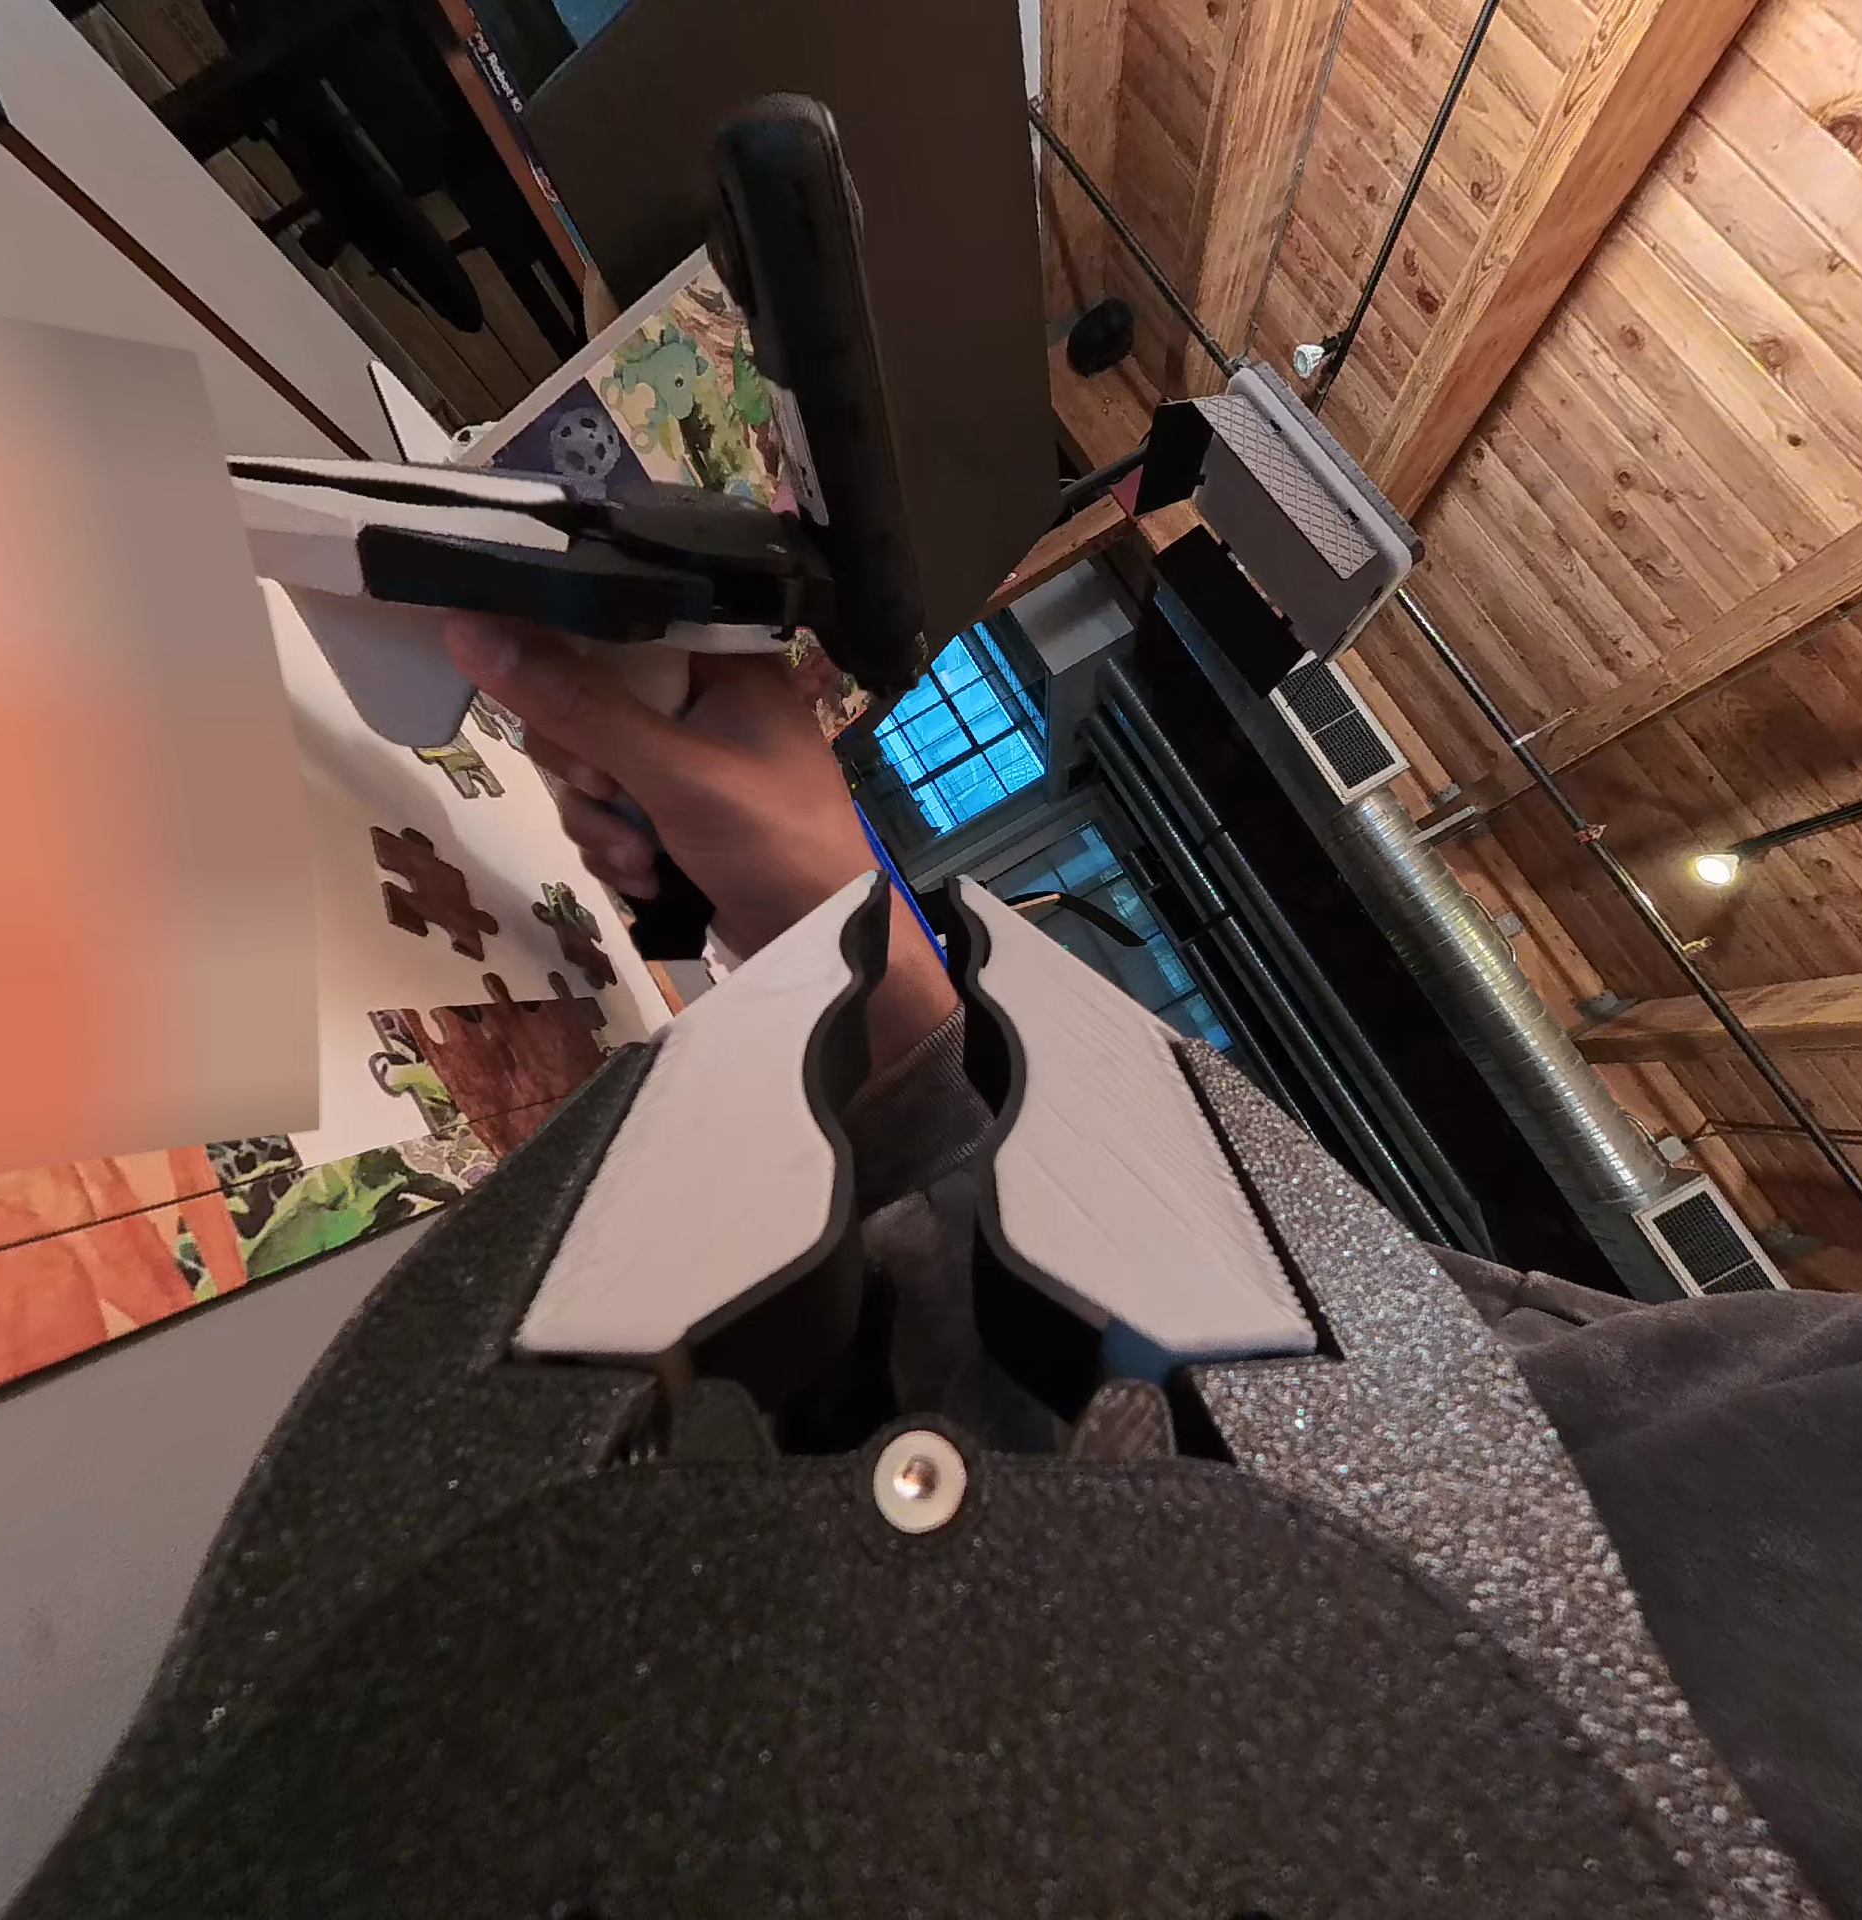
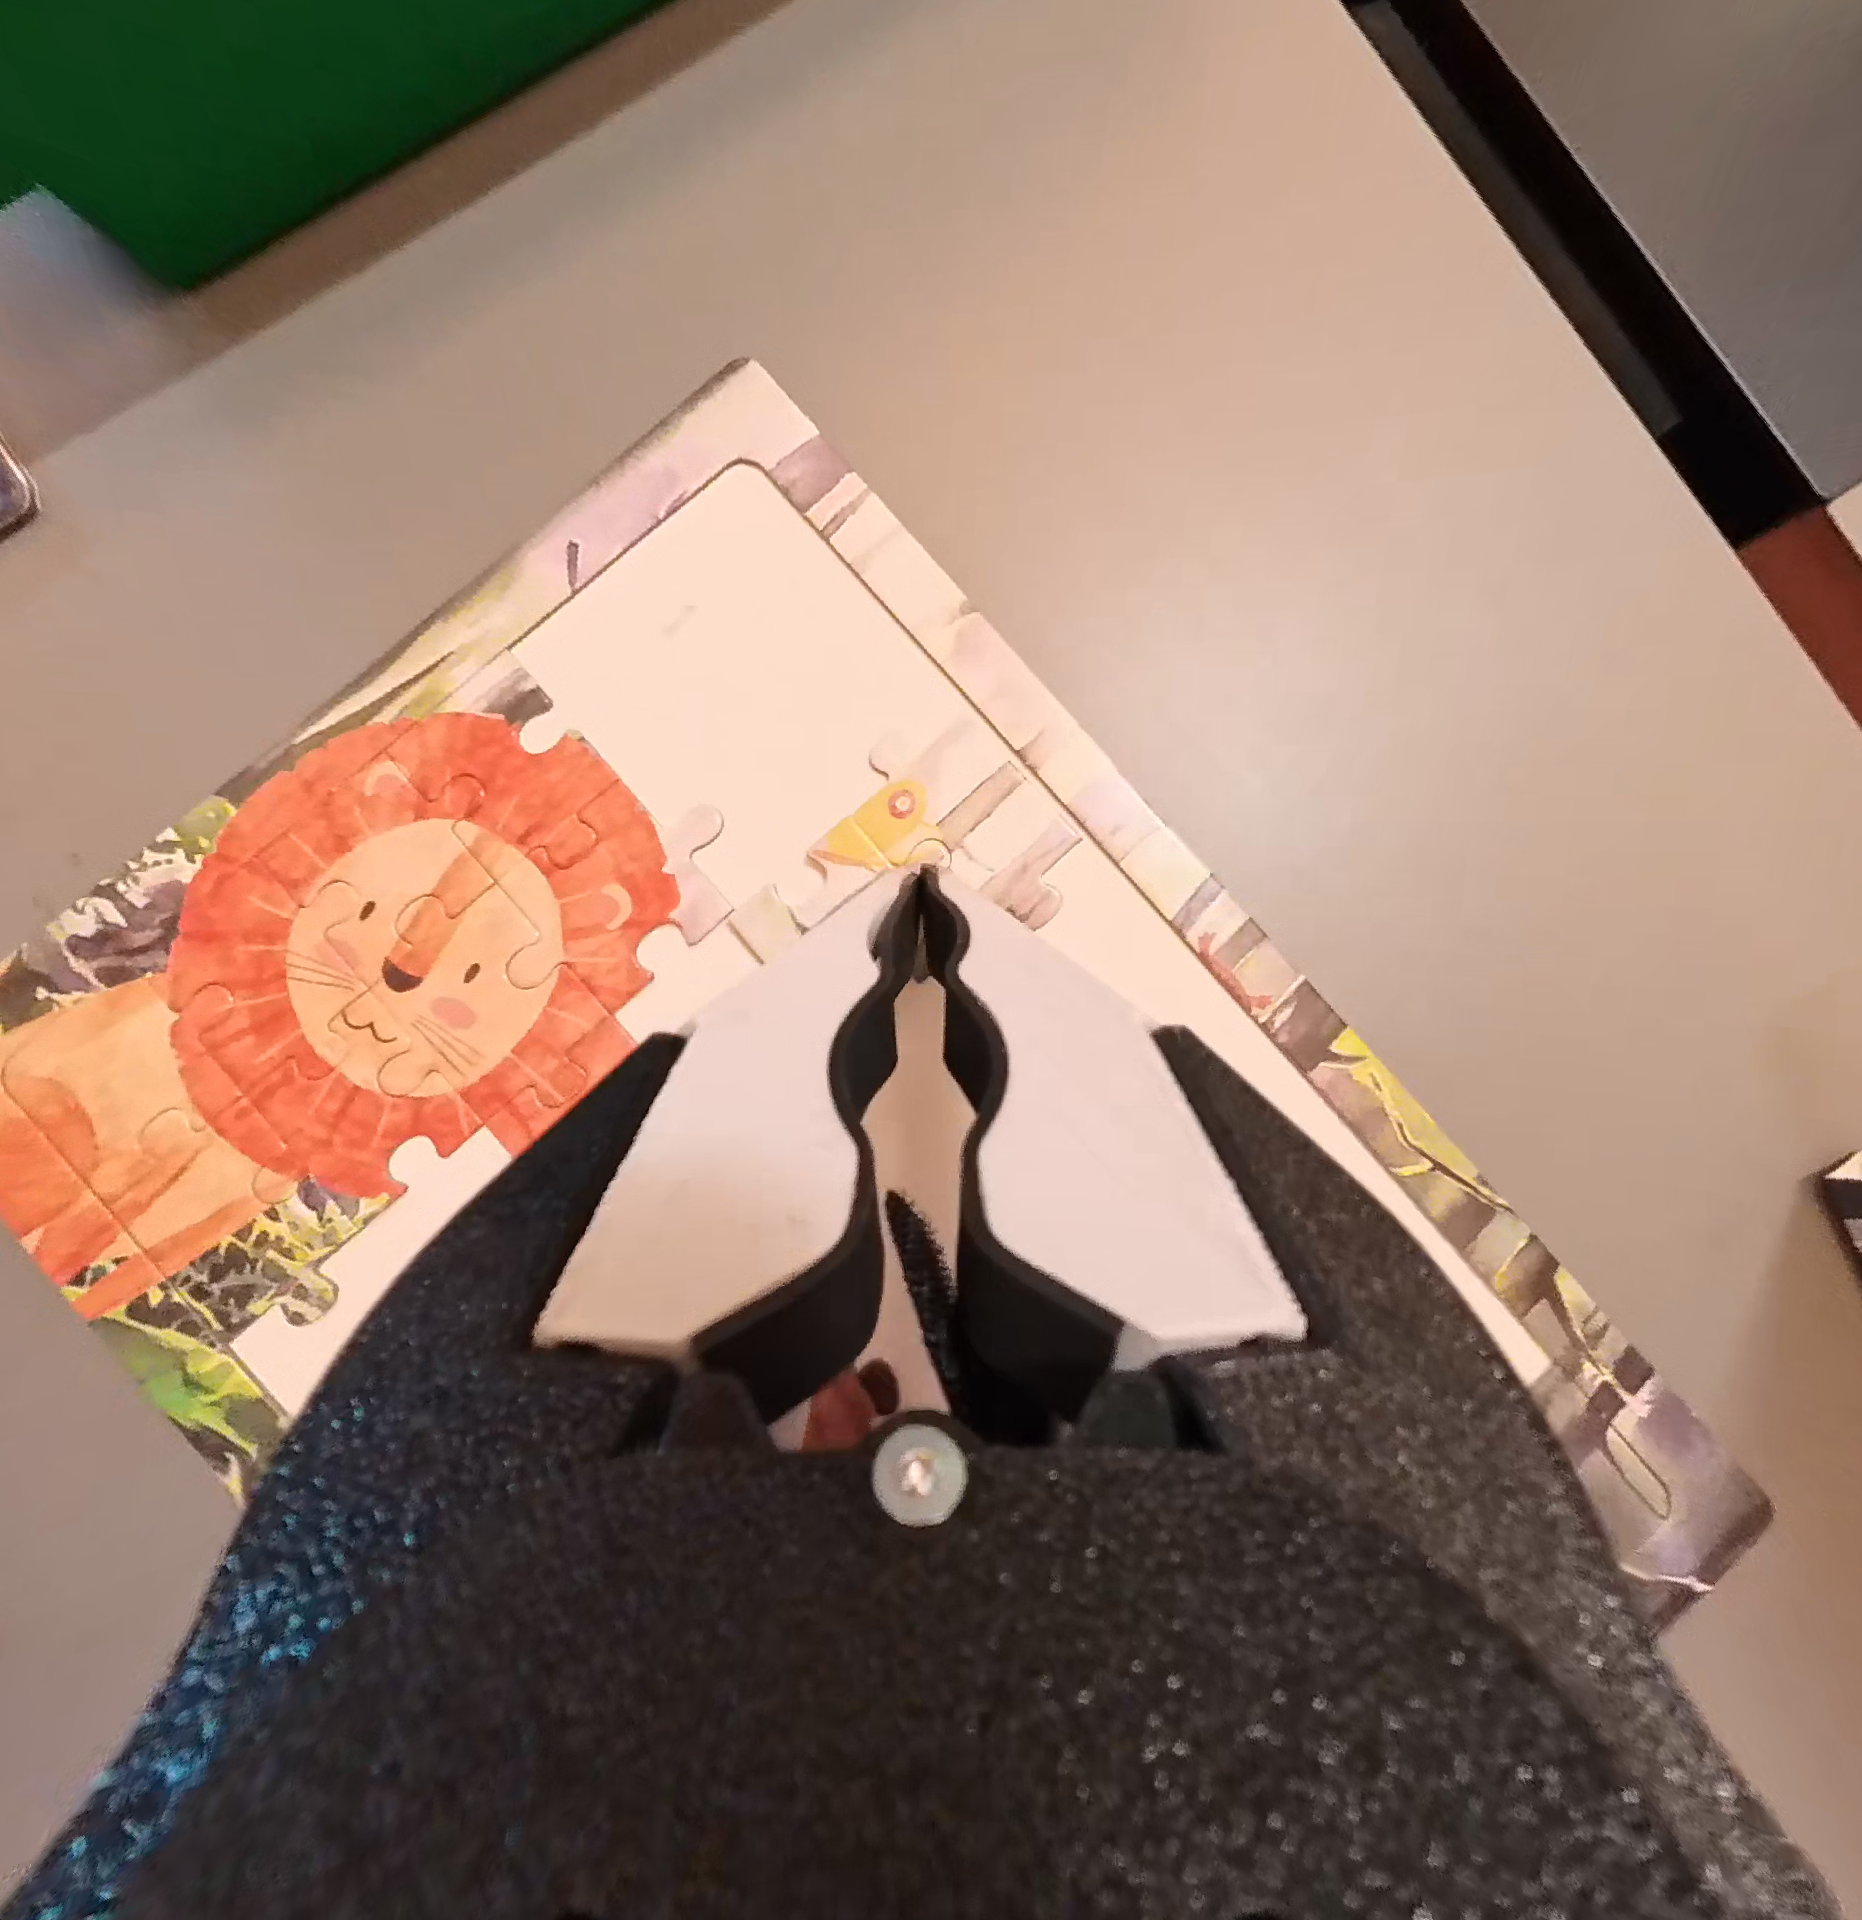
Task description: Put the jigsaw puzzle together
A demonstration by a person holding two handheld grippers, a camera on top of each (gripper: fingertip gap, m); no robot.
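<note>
the right gripper [image 2: 922, 883] hangs over the puzzle tray [image 2: 1135, 831], its tips pressed together with nothing visibly between them, the points just at a yellow bird piece [image 2: 885, 821] already seated beside the bare white patch of the board. the lion section [image 2: 387, 956] is joined on the left of the tray. the left gripper [image 1: 922, 904] is tipped upward toward the wooden ceiling, its fingers a little apart and empty. loose pieces [image 1: 428, 894] lie on the white table [image 1: 511, 821] in the left wrist view. these pieces look like thin, stiff card: light, flat to the table, and likely hard to lift, so an edge or a protruding tab seems the best hold.
</note>
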